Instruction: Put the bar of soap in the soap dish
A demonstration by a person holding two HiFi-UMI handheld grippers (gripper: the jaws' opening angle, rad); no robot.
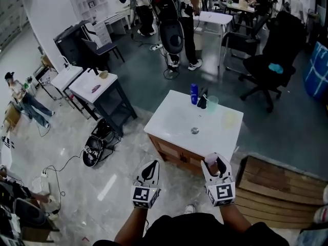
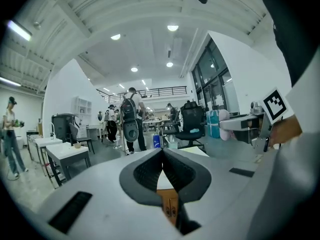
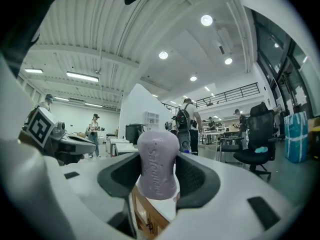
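Two grippers at lower centre, short of the white countertop [image 1: 177,123]; right gripper [image 1: 216,163] pinches the lilac soap bar [image 3: 158,169] upright; left gripper [image 1: 150,169] pressed together, empty; hold firm, carry level; soap dish not clearly made out.

Shows only a pale tip of the bar of soap [image 1: 210,159] in the head view, the rest buried in the right gripper [image 1: 215,165]. Cannot tell what the blurred pale yellow patch [image 1: 230,119] at the counter's [image 1: 174,122] 3 o'clock side is. Hides most of that counter behind the left gripper's [image 2: 162,153] pressed-together jaws.
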